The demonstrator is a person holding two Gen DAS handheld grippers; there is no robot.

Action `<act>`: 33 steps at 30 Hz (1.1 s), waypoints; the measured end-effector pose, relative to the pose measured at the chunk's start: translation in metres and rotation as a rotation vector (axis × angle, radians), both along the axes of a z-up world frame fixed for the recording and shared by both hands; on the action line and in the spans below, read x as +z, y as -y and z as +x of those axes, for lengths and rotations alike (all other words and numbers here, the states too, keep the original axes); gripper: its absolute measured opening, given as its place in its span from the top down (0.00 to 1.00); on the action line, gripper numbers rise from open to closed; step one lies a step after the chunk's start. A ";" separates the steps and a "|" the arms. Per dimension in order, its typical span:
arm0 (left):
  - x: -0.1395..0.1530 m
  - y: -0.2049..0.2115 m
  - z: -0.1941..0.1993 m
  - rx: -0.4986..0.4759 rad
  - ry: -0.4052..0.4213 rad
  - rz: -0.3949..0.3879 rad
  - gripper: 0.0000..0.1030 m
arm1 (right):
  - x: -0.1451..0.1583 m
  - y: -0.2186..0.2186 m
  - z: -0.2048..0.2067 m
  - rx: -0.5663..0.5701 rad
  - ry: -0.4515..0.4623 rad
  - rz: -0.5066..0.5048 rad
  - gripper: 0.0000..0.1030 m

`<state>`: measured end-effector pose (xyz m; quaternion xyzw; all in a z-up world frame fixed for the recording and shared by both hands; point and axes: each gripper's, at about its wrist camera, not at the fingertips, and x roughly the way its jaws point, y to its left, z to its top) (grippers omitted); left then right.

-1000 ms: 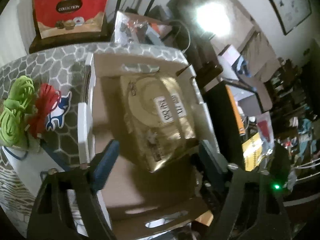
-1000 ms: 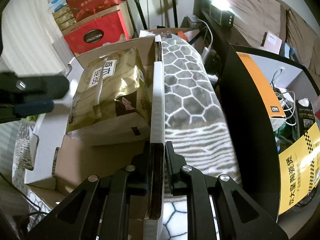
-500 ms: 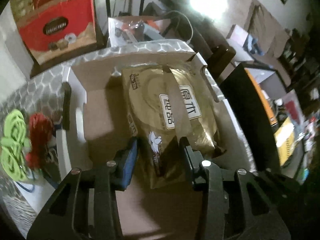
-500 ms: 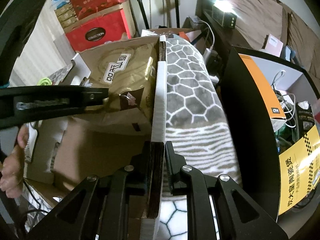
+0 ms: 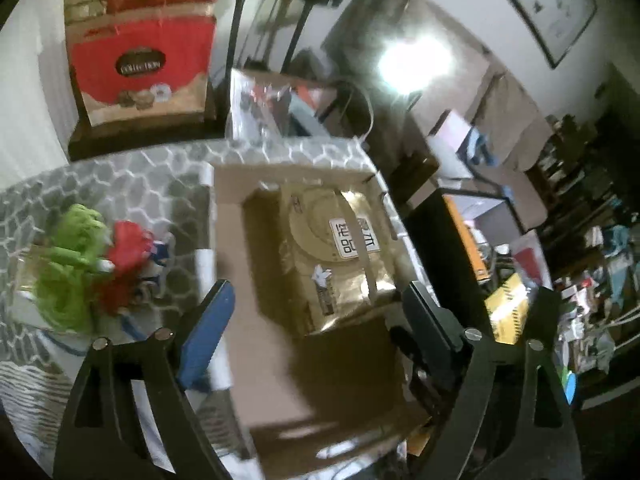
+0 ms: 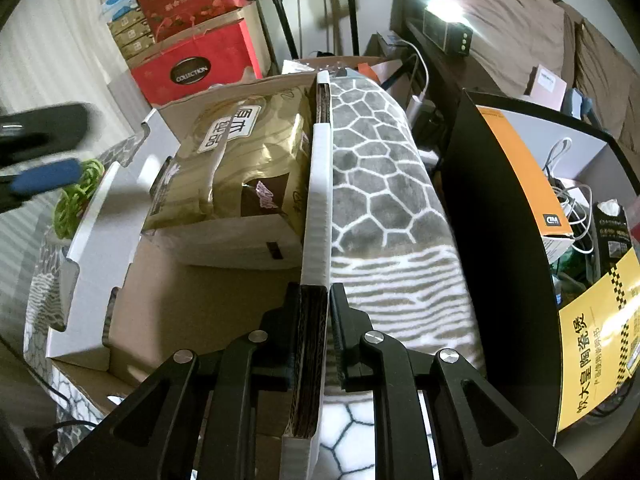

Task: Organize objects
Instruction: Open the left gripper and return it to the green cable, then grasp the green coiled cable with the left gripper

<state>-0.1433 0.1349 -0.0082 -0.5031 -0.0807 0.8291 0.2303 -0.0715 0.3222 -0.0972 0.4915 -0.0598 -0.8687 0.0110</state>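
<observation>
My right claw [image 6: 328,340] pinches the open cardboard box's wall [image 6: 318,184]; my left claw [image 5: 316,312], just opened wide and empty, hangs above the gold tissue pack [image 5: 332,256]; next, green cord bundle [image 5: 72,264] at nine o'clock.

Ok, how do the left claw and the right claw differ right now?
The left claw is open, its jaws just widened, nothing between them; the right claw is shut on the cardboard box wall. The left claw hangs above the gold package in the box; the right claw sits at the box's edge. Both point downward at the box.

Left gripper [image 5: 316,312] tilted downward, fingers just opened wide, nothing between them, right gripper [image 6: 314,312] clamped tight
</observation>
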 end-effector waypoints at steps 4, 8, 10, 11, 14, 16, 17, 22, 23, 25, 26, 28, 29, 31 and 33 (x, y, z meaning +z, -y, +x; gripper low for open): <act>0.016 0.040 0.006 0.047 -0.078 -0.054 0.16 | 0.000 0.000 0.000 0.001 0.001 0.003 0.87; 0.015 0.087 0.005 0.130 -0.116 -0.155 0.15 | 0.000 0.000 0.000 0.000 0.000 0.000 0.87; 0.008 0.106 0.000 0.158 -0.106 -0.184 0.15 | 0.000 0.000 0.000 -0.001 -0.001 -0.003 0.87; 0.003 0.116 -0.003 0.174 -0.097 -0.196 0.15 | 0.000 0.000 0.000 -0.001 -0.001 -0.003 0.87; -0.016 0.139 -0.008 0.204 -0.069 -0.220 0.15 | 0.000 0.001 0.000 -0.002 -0.001 -0.007 0.87; -0.028 0.144 -0.012 0.205 -0.055 -0.236 0.15 | 0.000 0.001 0.000 -0.004 0.000 -0.012 0.86; -0.035 0.145 -0.013 0.201 -0.050 -0.247 0.15 | 0.000 0.001 -0.001 -0.005 0.001 -0.016 0.86; -0.058 0.134 -0.019 0.164 -0.050 -0.313 0.15 | -0.001 -0.001 -0.001 -0.010 0.006 -0.028 0.83; -0.062 0.132 -0.021 0.163 -0.051 -0.333 0.16 | -0.001 -0.002 -0.001 -0.010 0.007 -0.030 0.83; -0.069 0.130 -0.025 0.172 -0.050 -0.364 0.20 | 0.000 -0.002 0.000 -0.009 0.007 -0.029 0.83; -0.072 0.130 -0.027 0.175 -0.044 -0.367 0.27 | 0.000 -0.002 0.000 -0.009 0.007 -0.029 0.83; -0.076 0.134 -0.030 0.180 -0.023 -0.346 0.37 | 0.000 -0.002 0.000 -0.006 0.006 -0.025 0.83; -0.078 0.136 -0.030 0.183 -0.014 -0.328 0.47 | 0.000 -0.002 0.000 -0.005 0.005 -0.025 0.83; -0.080 0.139 -0.030 0.190 -0.008 -0.319 0.56 | 0.000 -0.003 0.001 -0.004 0.005 -0.028 0.83; -0.079 0.143 -0.029 0.199 -0.015 -0.300 0.66 | 0.000 -0.002 0.001 -0.006 0.004 -0.027 0.83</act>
